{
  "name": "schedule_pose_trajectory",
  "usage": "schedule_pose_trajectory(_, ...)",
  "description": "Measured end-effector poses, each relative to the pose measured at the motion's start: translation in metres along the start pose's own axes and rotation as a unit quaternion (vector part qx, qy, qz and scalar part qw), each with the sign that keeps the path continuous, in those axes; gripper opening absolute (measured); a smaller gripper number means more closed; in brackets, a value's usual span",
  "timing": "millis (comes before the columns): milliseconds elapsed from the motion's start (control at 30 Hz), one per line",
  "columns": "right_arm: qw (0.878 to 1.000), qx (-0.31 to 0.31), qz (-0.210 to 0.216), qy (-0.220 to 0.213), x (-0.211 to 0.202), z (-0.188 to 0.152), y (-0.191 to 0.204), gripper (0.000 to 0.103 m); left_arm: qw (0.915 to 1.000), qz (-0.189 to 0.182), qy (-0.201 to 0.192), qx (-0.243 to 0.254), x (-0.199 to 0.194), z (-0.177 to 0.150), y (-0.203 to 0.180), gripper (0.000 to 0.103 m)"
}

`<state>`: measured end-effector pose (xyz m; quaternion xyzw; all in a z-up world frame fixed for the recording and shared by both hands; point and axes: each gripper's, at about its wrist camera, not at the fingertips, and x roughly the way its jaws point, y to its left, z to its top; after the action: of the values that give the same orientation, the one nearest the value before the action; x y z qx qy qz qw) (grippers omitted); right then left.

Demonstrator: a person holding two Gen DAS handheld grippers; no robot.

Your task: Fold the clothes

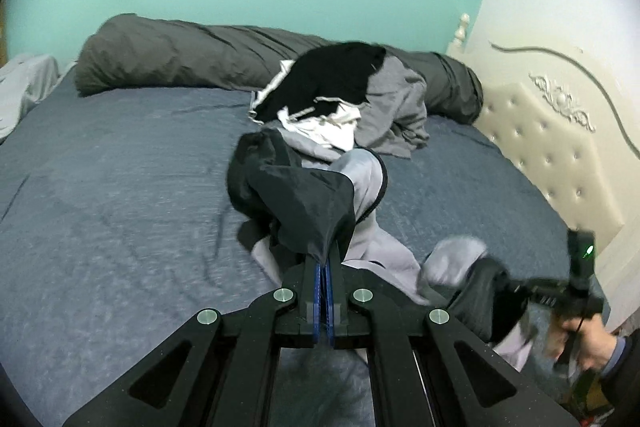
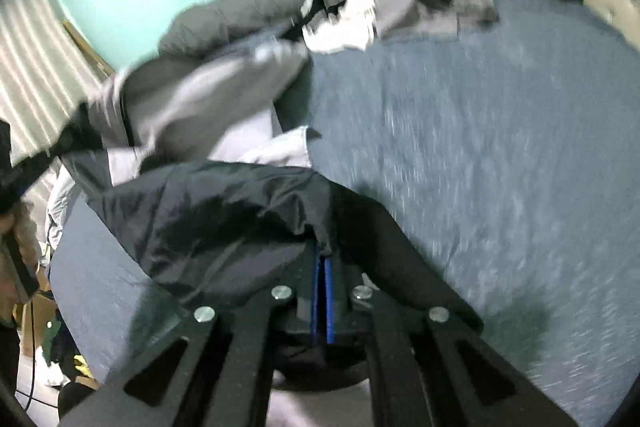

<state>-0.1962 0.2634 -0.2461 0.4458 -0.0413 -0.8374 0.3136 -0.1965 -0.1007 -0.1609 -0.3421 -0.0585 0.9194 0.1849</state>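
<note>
Jacket (image 1: 316, 199), dark grey shell with pale lilac lining, hangs half lifted off the bed (image 1: 120, 187), bunched between both tools. Left gripper (image 1: 324, 255): jaws pressed together, pinching a tapered tip of dark fabric right at their tips. Right gripper (image 2: 324, 247): jaws also closed on a dark fold that drapes back over the fingers and hides the pinch.

Rest of the garment trails ahead of the left jaws toward the clothes pile (image 1: 332, 95), black, white and grey pieces heaped against the rolled duvet (image 1: 180, 55).

Risks:
- Left pinch is only a thin tip; slick cloth may slip out under a pull.
- Far end of jacket looks touching or under the pile; a lift could drag other pieces along.
- Lining faces out in places, so it may be partly inside out and fold crooked.
- Right view is motion-blurred; fast swing could throw folds over the jaws and tangle.
</note>
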Motion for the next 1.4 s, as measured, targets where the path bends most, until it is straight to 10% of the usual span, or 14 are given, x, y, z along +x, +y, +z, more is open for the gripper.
schedule_pose_trajectory(400, 0.985, -0.099, -0.015, -0.142, -0.157, 0.08, 0.104, 0.001, 0.9962, 0.017, -0.084, 0.015, -0.166, 0.024, -0.014, 0.002)
schedule_pose_trajectory(633, 0.975, -0.145, -0.029, -0.168, -0.223, 0.091, 0.135, 0.001, 0.9979, 0.009, -0.064, -0.009, -0.181, 0.004, -0.022, 0.004)
schedule_pose_trajectory(1033, 0.986, -0.146, -0.075, 0.004, -0.084, -0.013, 0.076, 0.002, 0.9868, -0.004, 0.146, -0.07, -0.039, -0.131, 0.005, 0.015)
schedule_pose_trajectory(1400, 0.987, -0.131, -0.076, 0.058, -0.054, -0.069, 0.038, 0.002, 0.9927, -0.007, 0.112, -0.043, -0.05, -0.116, 0.006, 0.064)
